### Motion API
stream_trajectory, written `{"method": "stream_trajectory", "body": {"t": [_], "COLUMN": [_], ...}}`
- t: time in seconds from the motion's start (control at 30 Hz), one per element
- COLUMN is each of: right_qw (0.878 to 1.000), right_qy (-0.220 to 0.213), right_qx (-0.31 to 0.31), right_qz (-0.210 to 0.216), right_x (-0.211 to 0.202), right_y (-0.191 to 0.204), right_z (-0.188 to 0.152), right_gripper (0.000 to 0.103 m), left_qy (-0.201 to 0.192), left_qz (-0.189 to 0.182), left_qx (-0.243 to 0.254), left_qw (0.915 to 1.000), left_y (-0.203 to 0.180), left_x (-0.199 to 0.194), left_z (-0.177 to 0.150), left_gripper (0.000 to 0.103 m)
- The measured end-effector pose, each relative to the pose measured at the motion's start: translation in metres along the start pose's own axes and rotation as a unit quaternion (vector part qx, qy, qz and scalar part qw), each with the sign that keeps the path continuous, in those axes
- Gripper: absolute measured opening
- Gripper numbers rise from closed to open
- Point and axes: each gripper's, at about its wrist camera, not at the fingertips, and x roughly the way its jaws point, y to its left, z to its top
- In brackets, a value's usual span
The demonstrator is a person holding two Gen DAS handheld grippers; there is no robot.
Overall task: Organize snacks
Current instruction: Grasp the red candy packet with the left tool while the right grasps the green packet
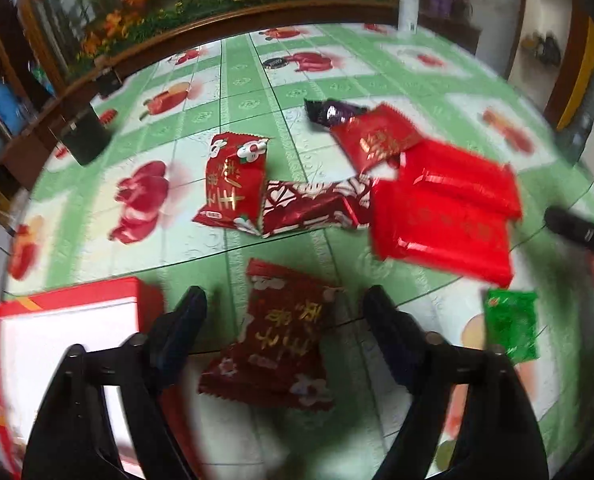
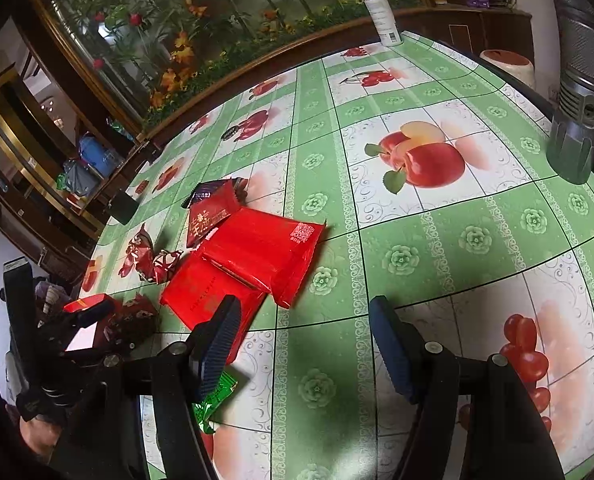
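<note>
In the left wrist view the left gripper hangs with its jaws wide and nothing between them, straddling a dark red snack packet that lies flat on the fruit-print tablecloth directly beneath the fingertips; that placement looks like a line-up for a pinch across its width. The packet's long axis runs away from the gripper, tilted slightly right, its crimped end farthest off. Just left of the left finger sits a red box, probably the destination. Ahead lie more red packets, and a green packet is off to the right. In the right wrist view the right gripper is also spread wide and empty, with the green packet under its left finger and the large red packets ahead-left.
</note>
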Motion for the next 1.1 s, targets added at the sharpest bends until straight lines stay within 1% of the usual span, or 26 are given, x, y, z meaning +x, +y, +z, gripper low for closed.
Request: {"method": "stream_trajectory", "body": {"t": [0.03,0.1,0.13,0.3,0.4,0.47,0.6,0.7,0.73,0.8,0.83,0.87,0.9,0.97,1.03,1.1], "right_qw": [1.0,1.0,1.0,0.998,0.997,0.996,0.995,0.993,0.992,0.987,0.98,0.971,0.967,0.966,0.968,0.972], "right_qy": [0.001,0.003,0.005,0.03,0.043,0.053,0.069,0.067,0.063,0.057,0.056,0.049,0.043,0.048,0.051,0.054], "right_qx": [-0.002,-0.007,-0.009,-0.024,-0.041,-0.053,-0.072,-0.094,-0.101,-0.129,-0.158,-0.191,-0.211,-0.216,-0.209,-0.194], "right_qz": [0.001,0.001,0.003,0.048,0.058,0.041,0.007,-0.029,-0.045,-0.08,-0.107,-0.136,-0.135,-0.132,-0.125,-0.119], "right_x": [0.0,0.001,0.001,0.004,0.003,0.005,0.011,0.016,0.018,0.023,0.026,0.028,0.027,0.025,0.021,0.015], "right_y": [0.001,0.002,0.003,0.015,0.029,0.041,0.062,0.076,0.081,0.092,0.098,0.106,0.111,0.11,0.103,0.089], "right_z": [-0.001,-0.001,-0.001,-0.01,-0.022,-0.029,-0.037,-0.042,-0.043,-0.047,-0.051,-0.057,-0.061,-0.061,-0.058,-0.053], "right_gripper": [0.069,0.069,0.069,0.068,0.068,0.068,0.069,0.069,0.067,0.063,0.057,0.046,0.04,0.038,0.037,0.036], "left_qy": [0.001,-0.002,-0.004,-0.002,0.0,0.001,0.0,0.002,0.003,0.0,-0.001,-0.002,-0.002,-0.001,-0.002,-0.003], "left_qz": [-0.014,-0.02,-0.019,-0.04,-0.05,-0.06,-0.063,-0.077,-0.08,-0.083,-0.084,-0.086,-0.088,-0.097,-0.109,-0.111], "left_qx": [-0.012,-0.02,-0.011,0.013,0.028,0.03,0.046,0.038,0.034,0.027,0.024,0.021,0.02,0.013,0.005,0.003], "left_qw": [0.9998,0.9996,0.9998,0.9991,0.9984,0.9978,0.997,0.9963,0.9962,0.9962,0.9962,0.9961,0.9959,0.9952,0.994,0.9938], "left_y": [0.003,0.005,0.002,-0.015,-0.024,-0.029,-0.038,-0.035,-0.034,-0.032,-0.032,-0.031,-0.03,-0.028,-0.024,-0.023], "left_x": [0.001,0.001,-0.001,-0.015,-0.027,-0.035,-0.049,-0.056,-0.057,-0.058,-0.06,-0.06,-0.061,-0.062,-0.064,-0.065], "left_z": [0.0,-0.002,-0.003,-0.02,-0.035,-0.045,-0.065,-0.075,-0.078,-0.081,-0.083,-0.084,-0.084,-0.086,-0.088,-0.09], "left_gripper": [0.047,0.047,0.046,0.045,0.045,0.045,0.045,0.046,0.046,0.046,0.046,0.046,0.045,0.045,0.045,0.045]}}
